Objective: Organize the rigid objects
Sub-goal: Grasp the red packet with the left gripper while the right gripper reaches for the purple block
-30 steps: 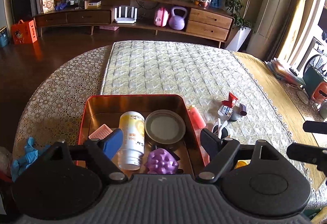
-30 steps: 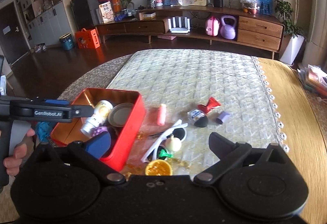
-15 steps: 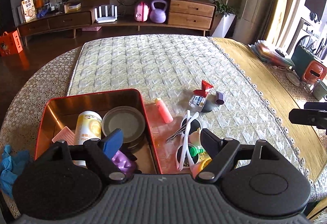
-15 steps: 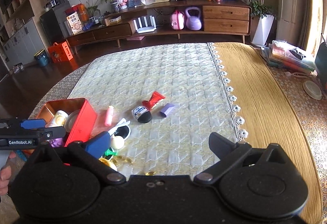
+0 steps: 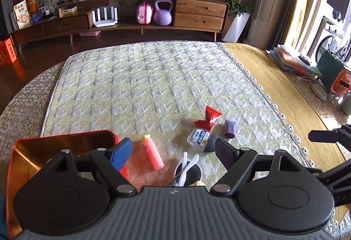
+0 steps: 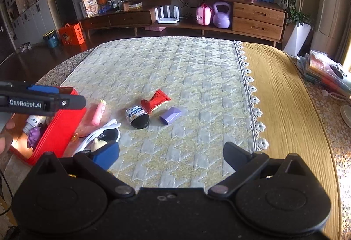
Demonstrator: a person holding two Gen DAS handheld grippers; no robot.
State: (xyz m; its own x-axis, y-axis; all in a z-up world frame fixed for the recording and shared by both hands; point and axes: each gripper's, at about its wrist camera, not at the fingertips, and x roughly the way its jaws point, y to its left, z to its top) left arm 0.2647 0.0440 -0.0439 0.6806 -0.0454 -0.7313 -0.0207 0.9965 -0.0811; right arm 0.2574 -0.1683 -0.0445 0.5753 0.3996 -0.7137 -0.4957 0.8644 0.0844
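A red tin box (image 5: 65, 137) sits at the left, and in the right wrist view (image 6: 59, 130) it holds a white bottle (image 6: 33, 122) and a purple lump (image 6: 35, 133). Loose on the quilted mat lie a pink tube (image 5: 152, 155), a jar with a black lid (image 5: 200, 138), a red wrapper (image 5: 209, 118), a purple block (image 5: 230, 128) and white utensils in a dark cup (image 5: 186, 168). My left gripper (image 5: 173, 150) hangs open above the tube and the cup. Open and empty, my right gripper (image 6: 171, 155) hovers over bare mat, nearer than the jar (image 6: 137, 116) and the block (image 6: 170, 115).
A yellow cloth (image 6: 285, 108) with a lace edge covers the table's right side, and stacked folders (image 6: 324, 71) lie past it. A long wooden sideboard (image 5: 197, 12) lines the far wall. A person's hand (image 6: 4, 137) shows at the left edge.
Both grippers have moved right, from over the red box to over the loose items. The box has slid toward the left edge of both views, and the right gripper has sunk a little.
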